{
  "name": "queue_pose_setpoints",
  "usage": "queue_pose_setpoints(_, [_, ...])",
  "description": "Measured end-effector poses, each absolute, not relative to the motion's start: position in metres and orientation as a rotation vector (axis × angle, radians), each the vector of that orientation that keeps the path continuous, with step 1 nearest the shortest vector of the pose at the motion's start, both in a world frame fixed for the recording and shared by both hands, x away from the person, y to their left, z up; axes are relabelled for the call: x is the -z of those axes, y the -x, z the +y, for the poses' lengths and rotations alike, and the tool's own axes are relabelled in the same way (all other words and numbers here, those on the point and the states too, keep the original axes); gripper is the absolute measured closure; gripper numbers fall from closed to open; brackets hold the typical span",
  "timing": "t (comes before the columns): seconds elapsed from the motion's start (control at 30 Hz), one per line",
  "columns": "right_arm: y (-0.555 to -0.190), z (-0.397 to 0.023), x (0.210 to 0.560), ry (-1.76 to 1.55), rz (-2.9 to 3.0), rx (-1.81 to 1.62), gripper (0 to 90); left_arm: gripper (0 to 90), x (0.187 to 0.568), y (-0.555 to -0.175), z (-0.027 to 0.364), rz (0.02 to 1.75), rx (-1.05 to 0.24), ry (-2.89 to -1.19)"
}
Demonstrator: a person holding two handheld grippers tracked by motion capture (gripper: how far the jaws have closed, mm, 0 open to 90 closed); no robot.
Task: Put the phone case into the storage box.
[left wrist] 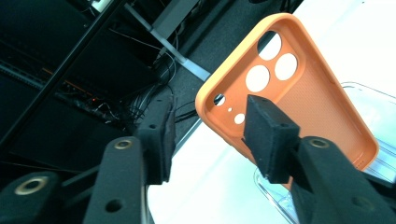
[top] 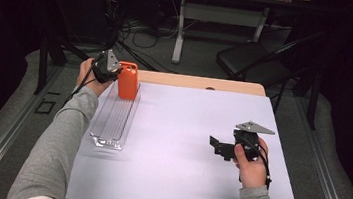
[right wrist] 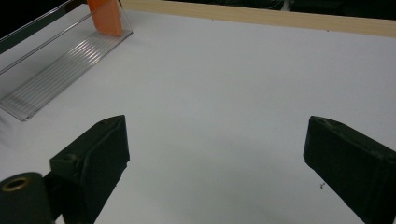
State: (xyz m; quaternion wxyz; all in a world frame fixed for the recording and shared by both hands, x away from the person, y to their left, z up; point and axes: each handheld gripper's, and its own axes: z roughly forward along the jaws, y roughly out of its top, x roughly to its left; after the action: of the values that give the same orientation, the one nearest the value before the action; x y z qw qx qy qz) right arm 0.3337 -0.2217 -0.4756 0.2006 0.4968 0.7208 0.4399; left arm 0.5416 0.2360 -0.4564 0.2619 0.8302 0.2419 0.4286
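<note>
**Orange phone case stands at the tray's far end**

The left gripper (top: pixel 112 72) has its jaws spread beside the orange phone case (top: pixel 128 80), upright in the clear plastic tray (top: pixel 111 122), camera holes uppermost; contact unclear. The right gripper (top: pixel 217 145) hovers with jaws wide apart, empty, over the white table (top: pixel 175 180). No legible writing.
</note>
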Motion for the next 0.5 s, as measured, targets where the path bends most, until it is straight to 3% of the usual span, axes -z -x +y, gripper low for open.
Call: queue_pose_setpoints(0.5, [-0.3339, -0.2215, 0.4758, -1.384, 2.017, -1.229, 6.6, 48.9, 0.4511, -0.5369, 0.2379, 0.753, -1.154, -2.241])
